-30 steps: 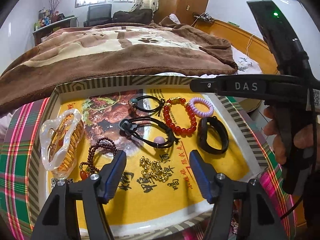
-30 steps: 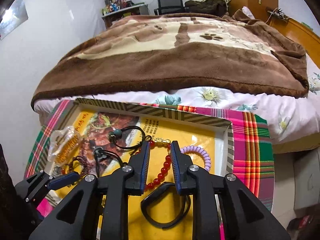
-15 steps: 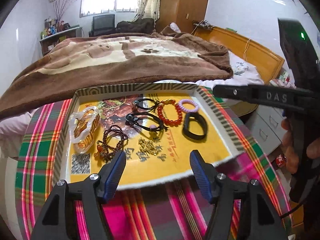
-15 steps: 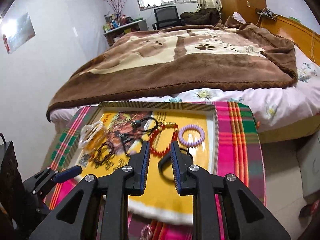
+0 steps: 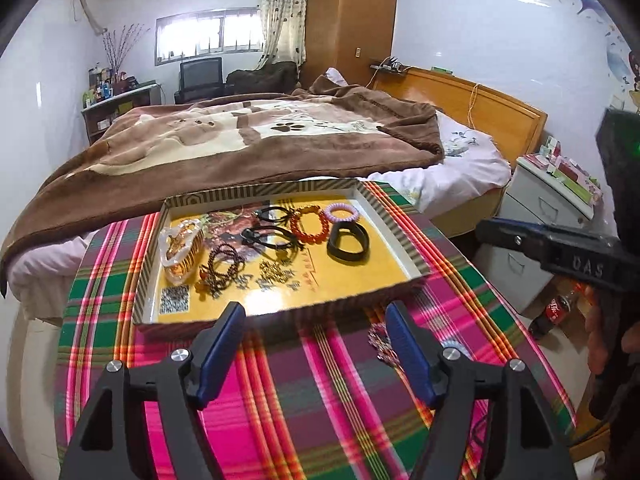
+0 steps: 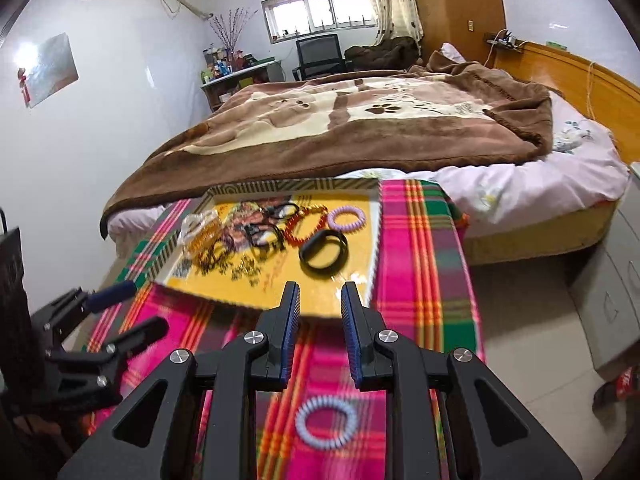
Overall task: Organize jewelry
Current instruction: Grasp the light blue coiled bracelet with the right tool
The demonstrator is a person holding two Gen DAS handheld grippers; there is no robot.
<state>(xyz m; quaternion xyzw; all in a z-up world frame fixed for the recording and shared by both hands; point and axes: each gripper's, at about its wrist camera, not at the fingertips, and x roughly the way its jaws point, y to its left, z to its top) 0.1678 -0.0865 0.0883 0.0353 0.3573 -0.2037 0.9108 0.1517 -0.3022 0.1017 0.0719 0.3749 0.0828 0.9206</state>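
Observation:
A striped-rim tray point(image 5: 260, 191) with a yellow floor sits on the plaid tablecloth point(image 5: 280, 380). It holds a black band point(image 5: 347, 244), a red bead bracelet point(image 5: 308, 225), a lilac coil tie point(image 5: 341, 213), black hair ties point(image 5: 272, 236), a gold chain point(image 5: 276, 270), a dark bead bracelet point(image 5: 222, 268) and a clear hair claw point(image 5: 180, 248). My left gripper point(image 5: 315, 312) hovers short of the tray's near rim, jaws opening and empty. A beaded piece point(image 5: 380, 342) lies by its right finger. My right gripper point(image 6: 320, 288) keeps a narrow empty gap. A pale blue coil tie point(image 6: 325, 424) lies on the cloth below it.
A bed with a brown blanket point(image 5: 240, 140) stands right behind the table. On the right are a white nightstand point(image 5: 548, 200) and a cola bottle point(image 5: 554, 308) on the floor. The cloth's right edge point(image 6: 472, 280) drops to tiled floor.
Both grippers have drawn back and upward from over the tray, which now lies farther ahead. The left jaws stand a little wider. Loose pieces on the cloth have come into view.

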